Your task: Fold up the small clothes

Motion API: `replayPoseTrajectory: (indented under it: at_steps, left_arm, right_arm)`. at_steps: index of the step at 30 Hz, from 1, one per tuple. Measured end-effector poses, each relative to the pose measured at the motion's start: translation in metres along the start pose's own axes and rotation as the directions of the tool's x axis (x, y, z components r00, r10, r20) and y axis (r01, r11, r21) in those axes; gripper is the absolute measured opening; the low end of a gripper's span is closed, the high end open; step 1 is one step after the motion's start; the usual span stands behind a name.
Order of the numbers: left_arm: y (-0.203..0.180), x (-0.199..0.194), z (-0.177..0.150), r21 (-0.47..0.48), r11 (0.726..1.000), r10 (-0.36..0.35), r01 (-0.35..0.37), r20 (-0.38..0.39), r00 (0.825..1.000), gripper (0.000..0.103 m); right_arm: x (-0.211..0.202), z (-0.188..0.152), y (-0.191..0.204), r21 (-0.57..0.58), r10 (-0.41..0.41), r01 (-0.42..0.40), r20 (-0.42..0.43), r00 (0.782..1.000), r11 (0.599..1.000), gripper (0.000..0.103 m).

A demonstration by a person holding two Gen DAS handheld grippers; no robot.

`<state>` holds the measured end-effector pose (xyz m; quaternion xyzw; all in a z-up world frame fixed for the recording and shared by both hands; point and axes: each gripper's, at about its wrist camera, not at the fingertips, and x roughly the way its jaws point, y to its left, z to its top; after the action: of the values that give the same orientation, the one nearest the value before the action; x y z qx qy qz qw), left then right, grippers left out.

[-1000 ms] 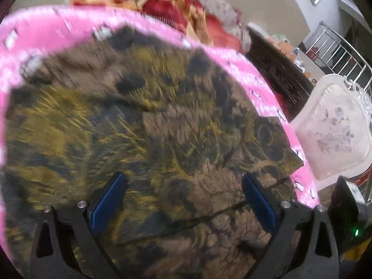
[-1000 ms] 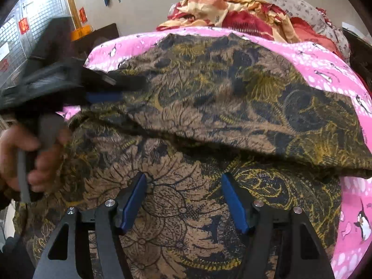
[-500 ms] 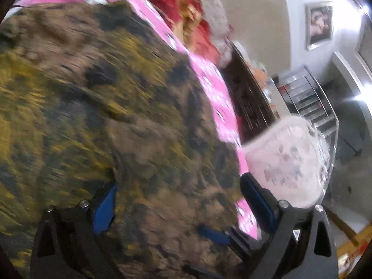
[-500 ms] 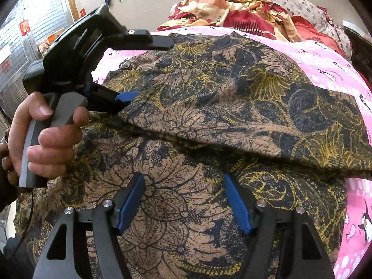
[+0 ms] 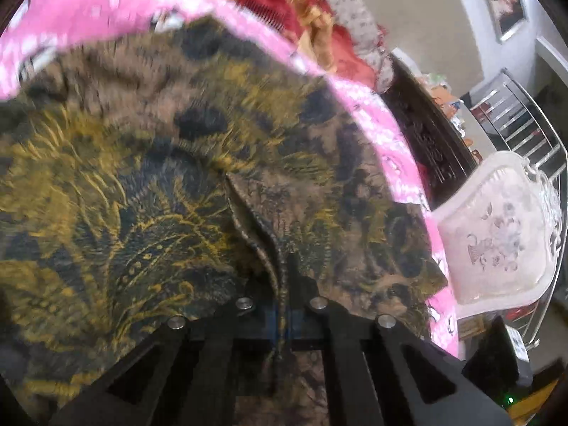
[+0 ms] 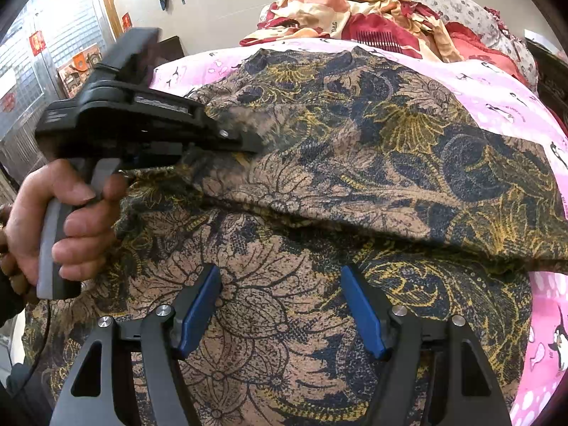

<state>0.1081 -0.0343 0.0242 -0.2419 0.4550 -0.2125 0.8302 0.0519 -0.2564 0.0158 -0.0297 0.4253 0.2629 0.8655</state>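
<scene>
A brown, gold and navy floral garment (image 6: 355, 163) lies spread on a pink penguin-print sheet (image 6: 504, 99), with one layer folded over another. My left gripper (image 5: 282, 305) is shut on a pinched edge of the garment (image 5: 255, 220), which bunches into a ridge between the jaws. It also shows in the right wrist view (image 6: 245, 142), at the garment's left edge, held by a hand. My right gripper (image 6: 284, 309) is open and empty, low over the near part of the garment.
A heap of red and gold bedding (image 6: 372, 10) lies at the far end of the bed. A white ornate chair back (image 5: 497, 234) and a dark carved frame (image 5: 429, 142) stand off the bed's right side. A metal rail (image 5: 525, 120) is behind.
My left gripper has closed from open onto the garment's edge and is lifting it. My right gripper has stayed open in about the same place.
</scene>
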Motion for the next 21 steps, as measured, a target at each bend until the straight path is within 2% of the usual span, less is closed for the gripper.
replayPoseTrajectory:
  at_steps: [3, 7, 10, 14, 16, 21]
  left_arm:
    - [-0.019, -0.031, 0.001, 0.074, 0.997, -0.016, 0.011, 0.058, 0.998, 0.003]
    - [-0.025, -0.071, 0.018, 0.117, 0.993, -0.019, 0.006, 0.107, 0.994, 0.003]
    - [-0.007, -0.095, 0.029, 0.123, 0.991, 0.035, -0.051, 0.126, 0.991, 0.003]
    - [0.038, -0.104, 0.036, 0.078, 0.984, 0.154, -0.162, 0.097, 0.983, 0.003]
    - [0.057, -0.106, 0.034, 0.06, 0.979, 0.191, -0.197, 0.088, 0.978, 0.003]
    - [0.084, -0.104, 0.026, 0.02, 0.971, 0.234, -0.236, 0.083, 0.969, 0.003]
  right_arm:
    - [0.001, 0.0, 0.001, -0.003, -0.005, 0.005, -0.002, 1.0, 1.0, 0.075]
    - [0.001, 0.0, 0.001, -0.004, -0.007, 0.007, -0.001, 1.0, 1.0, 0.075]
    - [0.001, 0.0, 0.001, -0.005, -0.008, 0.008, -0.001, 1.0, 1.0, 0.075]
    - [0.001, 0.0, 0.001, -0.002, -0.005, 0.005, 0.0, 1.0, 1.0, 0.075]
    - [0.001, 0.0, 0.001, -0.001, -0.003, 0.003, 0.0, 1.0, 1.0, 0.075]
    - [0.001, 0.0, 0.0, 0.002, 0.002, -0.002, 0.002, 1.0, 1.0, 0.075]
